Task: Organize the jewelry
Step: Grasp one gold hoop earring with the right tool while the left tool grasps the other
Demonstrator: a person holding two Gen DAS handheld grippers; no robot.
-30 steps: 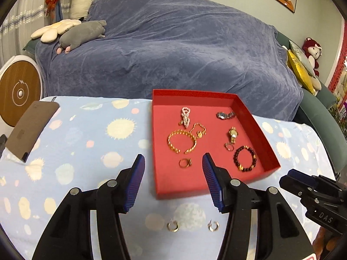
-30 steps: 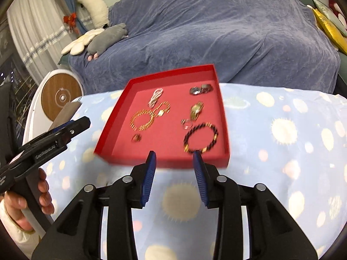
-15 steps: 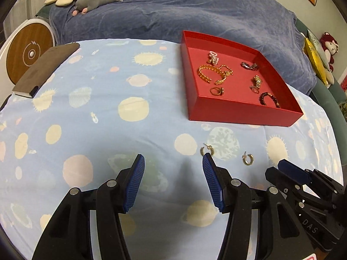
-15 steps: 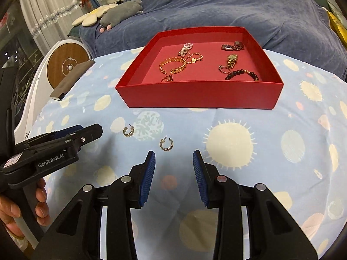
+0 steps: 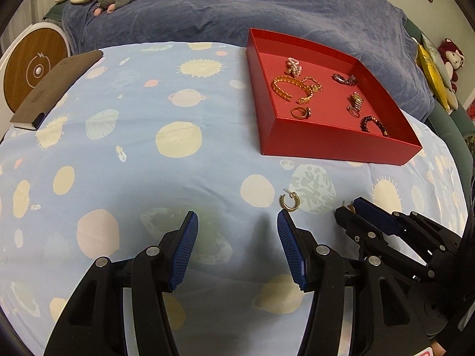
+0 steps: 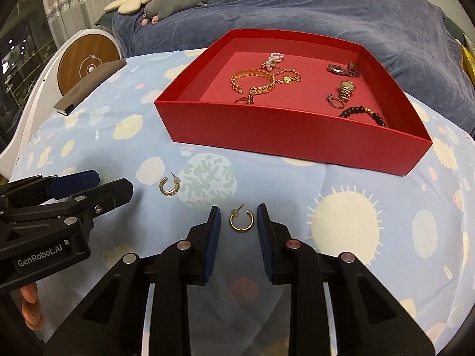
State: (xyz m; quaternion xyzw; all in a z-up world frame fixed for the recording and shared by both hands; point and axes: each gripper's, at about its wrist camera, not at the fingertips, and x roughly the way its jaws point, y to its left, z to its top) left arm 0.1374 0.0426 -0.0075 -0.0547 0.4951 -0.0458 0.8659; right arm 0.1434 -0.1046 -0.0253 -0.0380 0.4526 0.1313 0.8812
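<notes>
Gold hoop earring [image 6: 241, 220] lies on the surface between the right hand-held gripper's [image 6: 239, 222] parted, untouching fingers. Left hand-held gripper [image 5: 237, 231] hovers released near another earring [image 5: 289, 202].

In the left wrist view, the plain gold hoop earring [image 5: 350, 206] is almost wholly hidden behind the black right gripper [image 5: 353, 212], only a sliver showing. In the right wrist view, the red cardboard tray [image 6: 285, 136] hides the lower part of a gold ring [image 6: 245, 100] and of the dark beaded bracelet [image 6: 363, 114] behind its near wall.
</notes>
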